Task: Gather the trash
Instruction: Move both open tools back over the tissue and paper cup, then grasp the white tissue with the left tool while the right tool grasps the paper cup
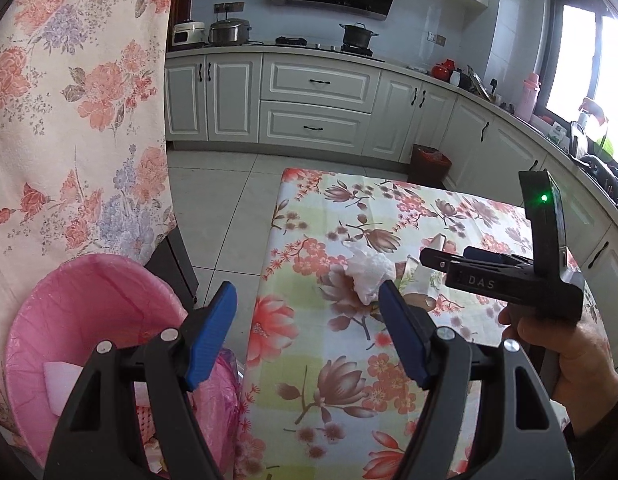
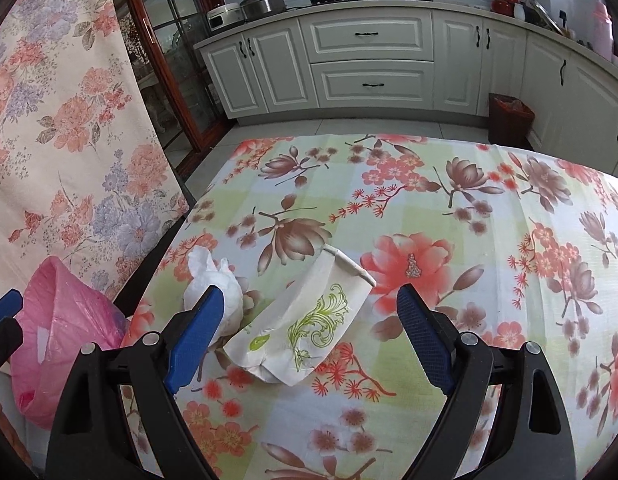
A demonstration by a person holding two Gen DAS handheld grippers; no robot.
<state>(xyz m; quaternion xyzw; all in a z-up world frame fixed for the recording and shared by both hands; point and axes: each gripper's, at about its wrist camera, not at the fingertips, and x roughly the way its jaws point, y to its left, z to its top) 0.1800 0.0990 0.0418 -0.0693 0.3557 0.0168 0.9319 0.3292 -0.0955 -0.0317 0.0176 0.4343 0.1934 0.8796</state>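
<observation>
Two trash items on the floral-cloth surface (image 2: 489,240): crumpled white tissue wad (image 2: 225,288) left, flattened white paper bag with green scrollwork (image 2: 305,328) right. Pink-lined bin (image 1: 89,320) sits off the left edge. Left hand-held gripper (image 1: 307,336) spread, empty; right hand-held gripper (image 2: 309,332) spread, straddling the bag. Drop lower, centre across the bag's width, then pinch.

In the left wrist view, the left tool's (image 1: 307,300) right finger (image 1: 403,338) covers the near edge of the crumpled tissue (image 1: 369,274), and the right tool (image 1: 489,276) hides most of the paper wrapper. The pink bin's (image 1: 37,320) lower rim is cut off. In the right wrist view, the right tool's (image 2: 309,312) left finger (image 2: 195,332) hides part of the tissue (image 2: 213,276). The table's (image 2: 529,320) near edge runs out of frame. Small items on the far counter (image 2: 549,16) are too small to tell.
</observation>
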